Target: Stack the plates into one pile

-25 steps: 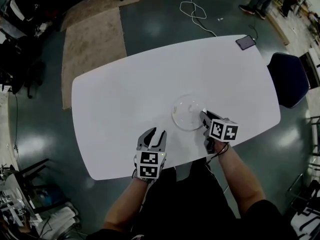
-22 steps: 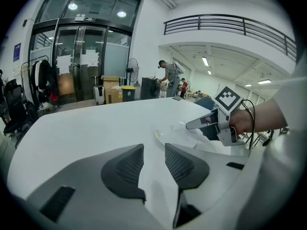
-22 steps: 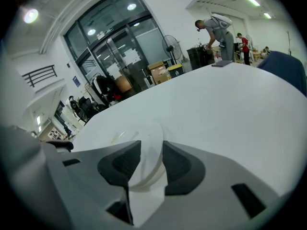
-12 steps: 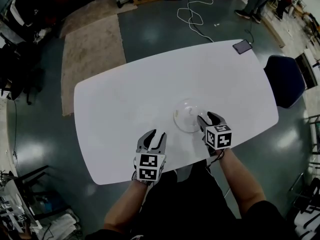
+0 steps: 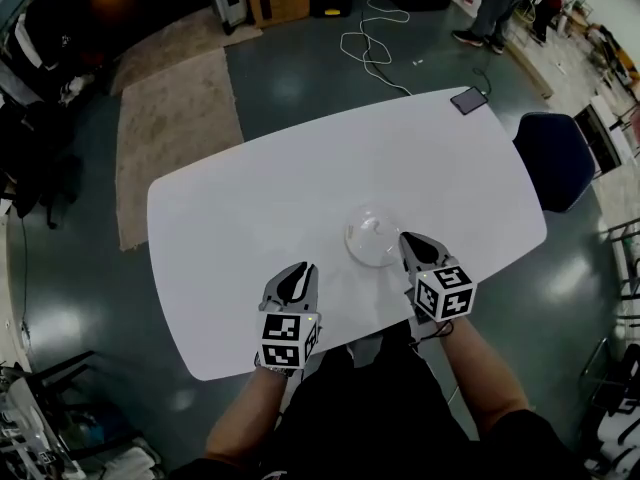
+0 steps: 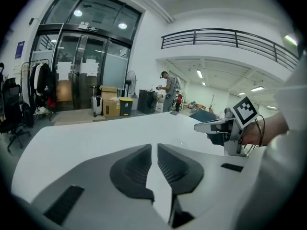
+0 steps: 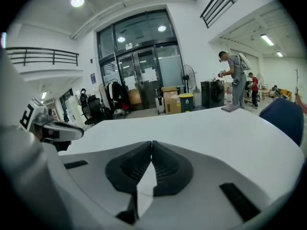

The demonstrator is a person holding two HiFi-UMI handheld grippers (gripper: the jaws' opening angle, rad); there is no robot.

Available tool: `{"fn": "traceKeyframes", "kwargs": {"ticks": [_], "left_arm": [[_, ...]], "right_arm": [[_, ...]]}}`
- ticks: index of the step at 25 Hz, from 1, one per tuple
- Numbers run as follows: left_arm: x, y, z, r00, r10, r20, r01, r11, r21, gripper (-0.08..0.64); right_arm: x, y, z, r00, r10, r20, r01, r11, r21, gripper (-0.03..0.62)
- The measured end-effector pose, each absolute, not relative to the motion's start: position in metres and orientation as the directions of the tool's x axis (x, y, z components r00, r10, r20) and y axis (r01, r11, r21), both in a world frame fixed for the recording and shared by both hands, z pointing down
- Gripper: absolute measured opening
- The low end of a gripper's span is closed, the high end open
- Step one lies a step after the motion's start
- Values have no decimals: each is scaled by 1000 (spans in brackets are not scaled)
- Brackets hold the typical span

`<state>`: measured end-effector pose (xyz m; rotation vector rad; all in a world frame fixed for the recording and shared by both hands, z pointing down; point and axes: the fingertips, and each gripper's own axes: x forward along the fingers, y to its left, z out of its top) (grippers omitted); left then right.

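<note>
On the white counter (image 5: 250, 208), just beyond the tips of your right gripper (image 5: 420, 250), the plates (image 5: 372, 236) sit as one clear, glassy round. No other plate shows anywhere on the surface, so I judge the stacking done.

That gripper's fingers (image 7: 168, 166) are pressed together with nothing between them. The fingers (image 6: 134, 169) of your left gripper (image 5: 290, 281) are closing, a thin slit still between them, and they too are empty.

Your main risk is the right gripper. It hangs close to the pile, and a careless swing toward it could clip the rim. Glass on a smooth top would likely slide or tip, and the pile could come apart. The plates are also nearly invisible against the white, so you could misjudge where the rim lies. If the pile needs squaring up, your closed fingers would only push it, not grasp it.

Counted:
- One pile of plates; how many are in it I cannot tell.
- Two grippers, both empty.
- One counter.
- One dark flat device (image 5: 468, 100) at its far corner.
- One blue chair (image 5: 553, 158) beside it.
</note>
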<state>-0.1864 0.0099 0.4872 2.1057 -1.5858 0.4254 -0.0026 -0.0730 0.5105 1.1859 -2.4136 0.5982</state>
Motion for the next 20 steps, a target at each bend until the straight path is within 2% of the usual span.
{"fn": "traceKeyframes", "kwargs": {"ticks": [1, 4, 13, 20], "left_arm": [[-188, 10, 482, 285, -819, 498, -958, -227, 176, 37], [-189, 7, 466, 294, -832, 471, -955, -243, 168, 20], [-176, 6, 419, 244, -884, 400, -969, -205, 138, 18], [-142, 17, 384, 144, -930, 339, -989, -130, 64, 18]], "right_arm": [[-4, -70, 502, -579, -650, 492, -804, 555, -213, 18], [-4, -63, 478, -601, -669, 437, -794, 563, -231, 18], [14, -53, 398, -668, -683, 294, -742, 638, -204, 17], [44, -49, 360, -736, -635, 236, -675, 713, -187, 17]]}}
